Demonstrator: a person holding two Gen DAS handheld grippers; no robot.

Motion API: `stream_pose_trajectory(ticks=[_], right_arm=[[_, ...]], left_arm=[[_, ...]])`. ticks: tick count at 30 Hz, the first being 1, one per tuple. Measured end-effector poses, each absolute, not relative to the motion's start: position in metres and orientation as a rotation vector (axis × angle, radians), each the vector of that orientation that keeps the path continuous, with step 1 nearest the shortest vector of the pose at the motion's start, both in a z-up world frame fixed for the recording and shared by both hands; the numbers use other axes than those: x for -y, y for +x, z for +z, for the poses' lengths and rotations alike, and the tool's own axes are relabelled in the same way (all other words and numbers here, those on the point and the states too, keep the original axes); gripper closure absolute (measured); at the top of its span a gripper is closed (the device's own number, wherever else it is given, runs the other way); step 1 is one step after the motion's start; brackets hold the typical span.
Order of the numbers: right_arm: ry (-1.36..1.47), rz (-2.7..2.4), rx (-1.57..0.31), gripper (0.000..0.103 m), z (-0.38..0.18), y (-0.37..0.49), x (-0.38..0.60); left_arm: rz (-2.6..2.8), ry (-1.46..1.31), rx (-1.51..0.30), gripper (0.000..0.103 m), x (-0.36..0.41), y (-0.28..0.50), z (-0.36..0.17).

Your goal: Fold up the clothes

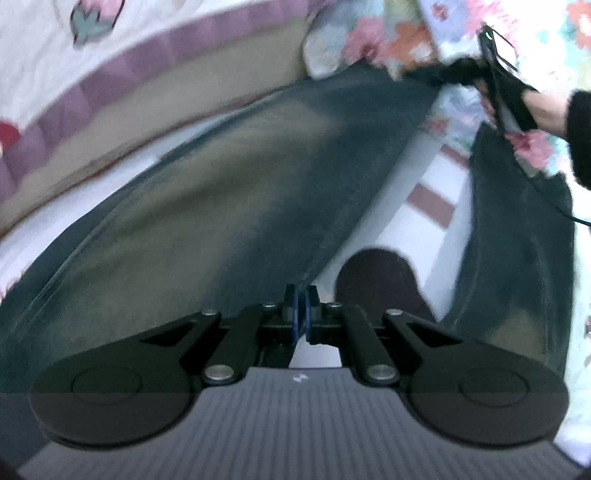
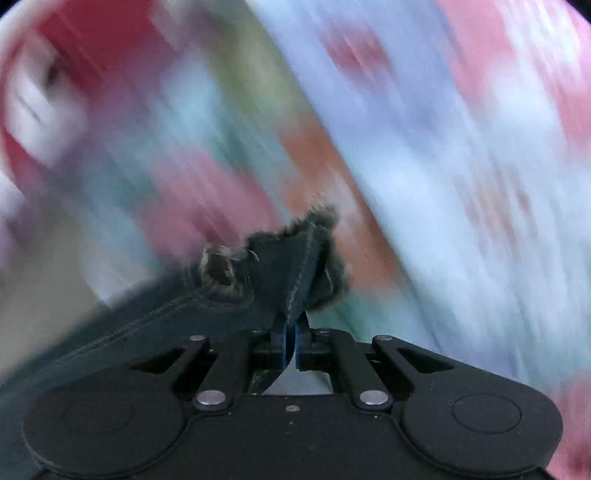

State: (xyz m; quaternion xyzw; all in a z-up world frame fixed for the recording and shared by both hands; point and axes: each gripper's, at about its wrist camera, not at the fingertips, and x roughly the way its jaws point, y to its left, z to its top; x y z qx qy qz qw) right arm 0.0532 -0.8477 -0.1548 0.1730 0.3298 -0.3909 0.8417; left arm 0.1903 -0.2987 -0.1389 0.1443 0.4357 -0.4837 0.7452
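Left claw [image 1: 303,306] clamped on jeans [image 1: 221,192] edge, low middle of frame. Right claw [image 2: 291,332] pinched frayed jeans hem [image 2: 295,251], middle.

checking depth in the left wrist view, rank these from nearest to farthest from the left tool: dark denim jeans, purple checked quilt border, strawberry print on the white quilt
1. Dark denim jeans: pinched in the left tool, straight ahead.
2. Purple checked quilt border: beyond the jeans, upper left.
3. Strawberry print on the white quilt: past the border, top left.
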Motion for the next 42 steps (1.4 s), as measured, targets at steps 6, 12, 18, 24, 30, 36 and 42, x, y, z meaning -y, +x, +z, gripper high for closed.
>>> stream_pose_trajectory(ticks=[6,12,18,24,30,36,42], right_arm=[[0.310,-0.975,-0.807,0.079,-0.193,0.058,0.839],[0.121,-1.065,-0.696,0.068,-0.145,0.063,0.827],[0.304,-0.861,-0.554,0.053,-0.127,0.068,0.799],[0.251,-0.616,-0.703,0.051,-0.164,0.119,0.751],[0.182,-0.291,-0.762,0.080,-0.167,0.147,0.695],[0.068,-0.096,-0.811,0.084,-0.156,0.154,0.624],[0.098,-0.008,-0.907,0.084,-0.165,0.131,0.563]], left_arm=[[-1.007,0.286,-1.090,0.097,0.300,0.193,-0.163],[-0.998,0.258,-1.068,0.093,0.298,0.198,-0.153],[-0.941,0.213,-1.037,0.067,0.276,0.208,-0.131],[-0.891,0.160,-0.959,0.048,0.201,0.190,-0.100],[-0.622,0.020,-1.037,0.048,0.133,0.201,-0.116],[-0.404,0.019,-1.058,0.046,0.107,0.219,-0.126],[-0.238,-0.016,-1.106,0.046,0.073,0.232,-0.134]])
